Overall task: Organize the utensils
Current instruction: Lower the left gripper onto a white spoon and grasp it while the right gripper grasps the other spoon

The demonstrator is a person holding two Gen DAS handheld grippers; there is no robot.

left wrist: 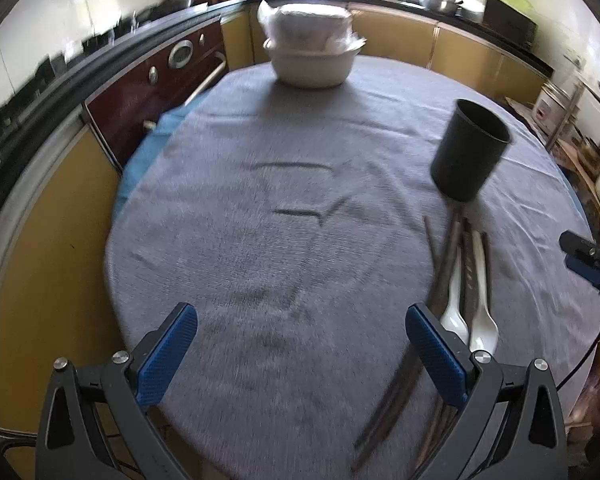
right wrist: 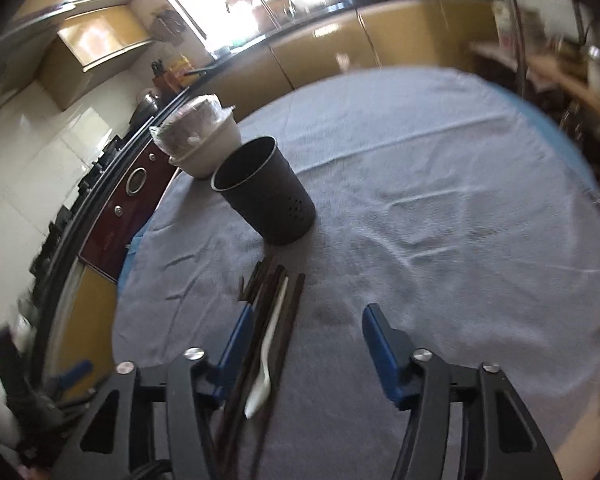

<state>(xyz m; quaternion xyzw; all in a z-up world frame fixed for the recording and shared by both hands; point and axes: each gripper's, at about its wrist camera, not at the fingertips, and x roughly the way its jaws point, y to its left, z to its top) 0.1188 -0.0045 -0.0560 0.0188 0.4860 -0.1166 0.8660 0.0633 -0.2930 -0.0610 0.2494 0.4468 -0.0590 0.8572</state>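
A black utensil cup point(left wrist: 470, 150) point(right wrist: 264, 192) stands upright on the grey cloth. In front of it lies a bundle of dark chopsticks point(left wrist: 448, 248) point(right wrist: 290, 320) with white plastic spoons point(left wrist: 482, 320) point(right wrist: 266, 352) among them. My left gripper point(left wrist: 300, 332) is open above bare cloth, and the bundle runs under its right finger point(left wrist: 436, 348). My right gripper point(right wrist: 308, 332) is open over the bundle. One spoon and some chopsticks lie between its fingers, close to the left finger point(right wrist: 238, 338), with a wide gap to the other. Its tip point(left wrist: 584, 260) shows at the right edge of the left wrist view.
White bowls point(left wrist: 312, 52) point(right wrist: 208, 148) stacked and wrapped in plastic stand at the far side of the round table point(left wrist: 260, 220) point(right wrist: 440, 220). Yellow kitchen cabinets point(left wrist: 40, 260), a dark red oven and a black counter curve around the left. Shelves with pots stand on the right.
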